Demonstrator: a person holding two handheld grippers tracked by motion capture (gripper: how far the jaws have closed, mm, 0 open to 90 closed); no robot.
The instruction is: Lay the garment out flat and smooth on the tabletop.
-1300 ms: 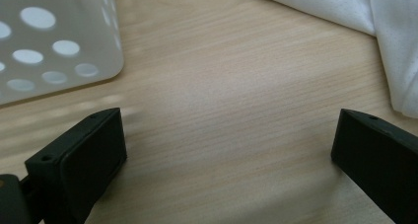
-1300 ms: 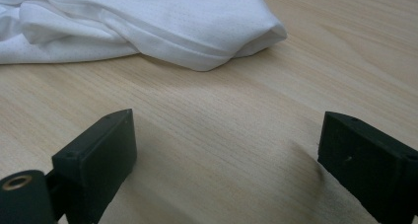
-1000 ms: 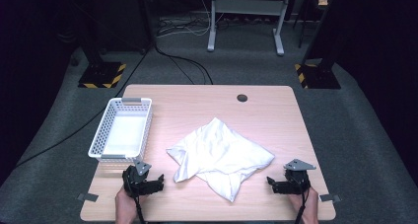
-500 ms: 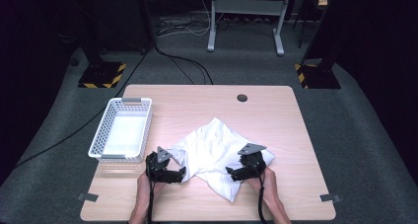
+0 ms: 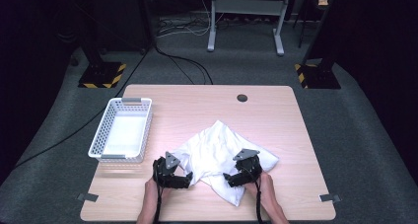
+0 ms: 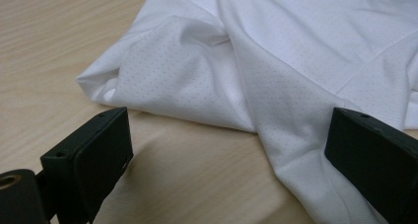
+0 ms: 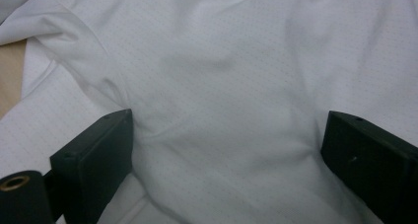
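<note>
A crumpled white mesh cloth lies on the wooden table, toward its front middle. My left gripper sits at the cloth's near left edge, pointing right. In the left gripper view, the left gripper is open; its jaws have just been opening, with bare table and a fold of the cloth between them, and neither pad presses on it. My right gripper rests on the cloth's near part, pointing left. In the right gripper view, the right gripper is open, jaws wide over a bunched area of the cloth.
A white perforated basket stands at the table's left side, a short way from my left gripper. A round cable hole is at the table's back. Tape marks sit at the front corners.
Both grippers have come inward from the table's front corners to the cloth's near edge. The right gripper now lies on the cloth. The cloth keeps its shape.
</note>
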